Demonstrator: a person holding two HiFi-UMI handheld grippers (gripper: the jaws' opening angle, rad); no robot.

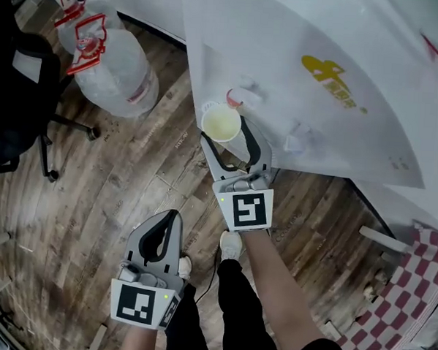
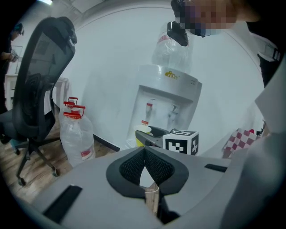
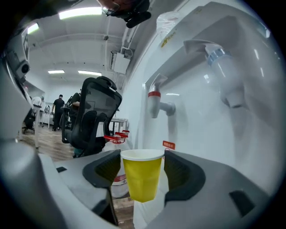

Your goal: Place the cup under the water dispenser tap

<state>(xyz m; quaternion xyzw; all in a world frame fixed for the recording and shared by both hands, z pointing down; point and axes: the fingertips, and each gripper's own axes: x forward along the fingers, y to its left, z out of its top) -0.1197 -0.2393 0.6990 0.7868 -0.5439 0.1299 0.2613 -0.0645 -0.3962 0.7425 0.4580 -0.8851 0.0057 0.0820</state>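
Clamped between the jaws of my right gripper (image 3: pixel 142 166) is the yellow cup (image 3: pixel 141 174), upright, mouth up, with a dark pad pressing on each side just under its white rim. It hangs in the air close in front of the white water dispenser (image 3: pixel 214 116), lower than the red tap (image 3: pixel 154 102) and a little to that tap's side; I cannot tell whether it sits directly beneath the spout. The blue tap (image 3: pixel 222 67) lies further right and higher. From the head view the cup is just beside the dispenser's front, above the wooden floor (image 1: pixel 115 194). My left gripper (image 1: pixel 174 216) is held lower and nearer my body, well apart from the cup, its jaws closed against each other with nothing between them. Off to the left, large clear water bottles (image 1: pixel 115 66) with red handles stand on the floor beside a black office chair (image 2: pixel 40 103).
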